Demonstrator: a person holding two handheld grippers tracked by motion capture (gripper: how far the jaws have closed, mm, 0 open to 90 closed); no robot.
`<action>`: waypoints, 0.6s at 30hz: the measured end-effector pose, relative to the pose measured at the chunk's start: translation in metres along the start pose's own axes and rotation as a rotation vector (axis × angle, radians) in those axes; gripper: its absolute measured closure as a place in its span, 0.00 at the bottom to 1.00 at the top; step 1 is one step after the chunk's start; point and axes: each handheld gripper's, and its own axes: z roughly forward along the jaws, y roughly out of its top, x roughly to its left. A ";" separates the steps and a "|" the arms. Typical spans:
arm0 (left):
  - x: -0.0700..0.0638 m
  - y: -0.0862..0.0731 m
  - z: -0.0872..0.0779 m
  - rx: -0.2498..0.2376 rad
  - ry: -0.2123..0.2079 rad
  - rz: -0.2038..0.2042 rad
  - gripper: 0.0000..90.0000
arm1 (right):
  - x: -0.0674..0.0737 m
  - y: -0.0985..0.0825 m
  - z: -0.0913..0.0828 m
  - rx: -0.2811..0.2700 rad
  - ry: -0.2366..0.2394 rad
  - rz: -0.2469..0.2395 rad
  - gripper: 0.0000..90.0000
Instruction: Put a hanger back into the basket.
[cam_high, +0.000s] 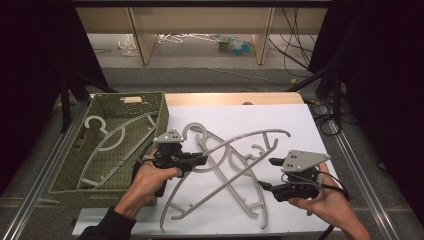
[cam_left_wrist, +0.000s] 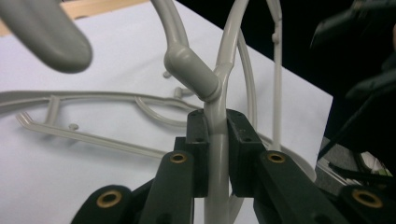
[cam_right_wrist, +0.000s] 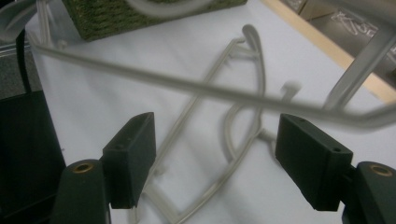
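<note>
Several grey plastic hangers lie crossed on the white tabletop. My left gripper is shut on one hanger, pinching its stem just below the neck; this hanger lies raised across the others. To the right, my right gripper stands open with nothing pressed between its pads. A blurred bar of the lifted hanger runs across just beyond its jaws. Another hanger lies flat on the table beneath.
A green wicker basket stands at the left with one grey hanger inside. Metal rails run along both table sides. Wooden shelving and floor cables lie beyond the far edge.
</note>
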 end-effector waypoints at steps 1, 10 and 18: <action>0.001 0.002 -0.003 -0.011 0.009 -0.007 0.89 | 0.002 -0.007 0.003 0.012 0.017 0.017 0.33; 0.008 0.019 -0.028 -0.044 -0.019 -0.066 0.89 | 0.002 -0.042 0.017 0.033 0.023 0.115 0.30; 0.020 0.038 -0.054 -0.078 -0.022 -0.102 0.89 | -0.001 -0.050 0.027 0.034 0.017 0.139 0.26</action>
